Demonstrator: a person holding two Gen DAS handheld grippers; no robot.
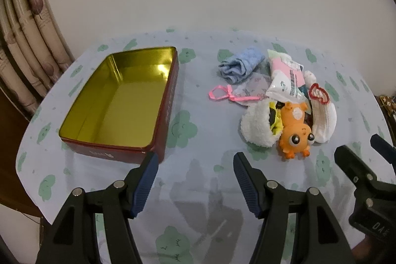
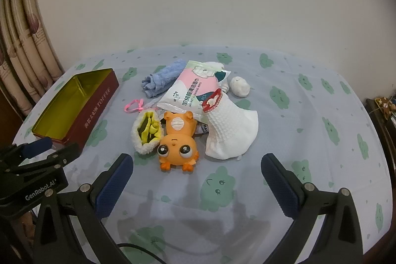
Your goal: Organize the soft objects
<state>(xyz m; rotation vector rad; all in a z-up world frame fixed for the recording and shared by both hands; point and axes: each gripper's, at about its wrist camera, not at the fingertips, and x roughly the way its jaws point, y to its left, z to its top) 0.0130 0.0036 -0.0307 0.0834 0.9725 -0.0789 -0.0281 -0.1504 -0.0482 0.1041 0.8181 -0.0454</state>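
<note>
The left black two-finger gripper with ribbed blue pads (image 1: pixel 195 160) sits low at the near edge of its own view, jaws spread wide and holding nothing. The right black gripper with matching blue pads (image 2: pixel 196 163) is likewise wide apart and empty (its fingers reach in from the near right corner of the left view), both pointing toward the far side.
</note>
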